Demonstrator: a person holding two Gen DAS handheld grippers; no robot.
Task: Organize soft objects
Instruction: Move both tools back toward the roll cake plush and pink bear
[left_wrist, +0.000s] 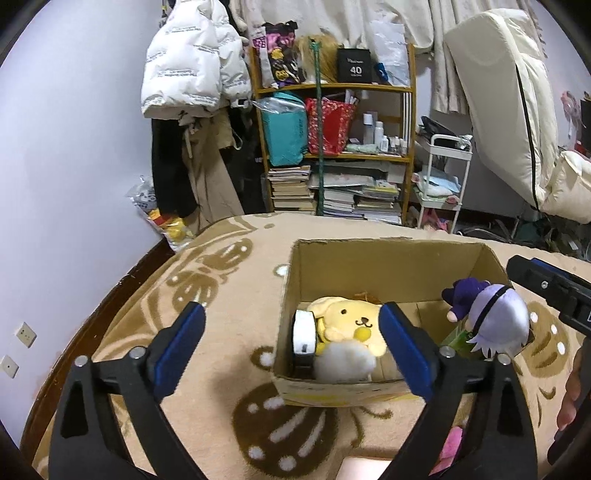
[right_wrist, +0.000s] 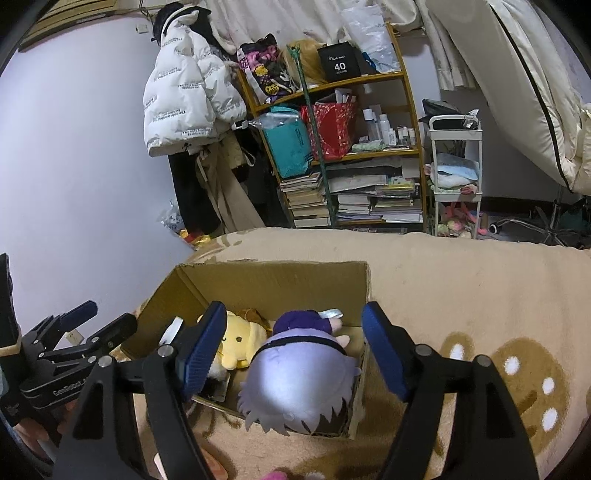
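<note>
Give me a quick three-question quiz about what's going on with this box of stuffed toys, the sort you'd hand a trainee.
1. True or false: the yellow dog plush lies inside the cardboard box.
2. Multiple choice: the purple-haired doll is
A. clamped between the right gripper's pads
B. resting at the box's near corner, its head over the rim, with the right gripper open around it
C. lying on the blanket far from the box
3. Fill in: the left gripper is ____, holding nothing.

Key
1. True.
2. B; gaps show between both blue pads and the doll.
3. Open.
</note>
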